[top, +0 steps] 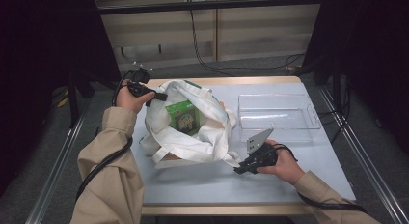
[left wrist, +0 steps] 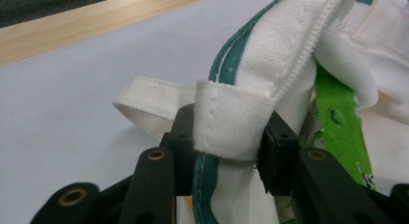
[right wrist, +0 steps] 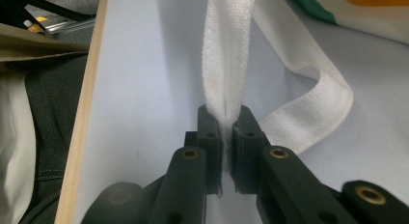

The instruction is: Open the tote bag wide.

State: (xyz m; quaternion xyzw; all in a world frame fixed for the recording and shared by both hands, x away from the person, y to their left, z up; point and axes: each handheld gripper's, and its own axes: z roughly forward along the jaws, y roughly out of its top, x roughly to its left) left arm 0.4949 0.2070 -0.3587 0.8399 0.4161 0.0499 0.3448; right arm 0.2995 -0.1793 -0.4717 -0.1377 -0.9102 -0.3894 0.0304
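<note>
**Two hand-held grippers spreading a white tote bag on a pale desk**

Pale blue-grey, with a wooden edge, the desk (top: 193,185) stands before a slatted wall and dark curtains.

High view: one white canvas tote bag (top: 212,132) lies left of centre, its mouth pulled open over one green box (top: 183,117). One clear plastic tray (top: 279,113) sits empty just to the bag's right. The left hand-held gripper (top: 156,95) meets the bag's far-left rim; the right hand-held gripper (top: 241,169) sits at the near-right corner, where a strap trails out.

Left gripper view: the jaws stand partly closed on the folded root of a handle at the green-trimmed rim (left wrist: 231,120), fabric bunched between the pads. The green box (left wrist: 340,120) shows inside the opening, to the right.

Right gripper view: the jaws are closed almost completely, pinching one doubled white strap (right wrist: 226,74) flat between the pads; the rest of the strap loops loosely over the desk to the right.

Risks, as judged: the left grip holds thick, folded cloth, so a sideways pull could let the rim slide out and the mouth collapse over the box. The thin strap could slip through the right pads under a sharp tug. Pulling both ways at once may drag the bag against the tray and shift it.

Count: two hand-held grippers, one bag, one box visible, one tray.
</note>
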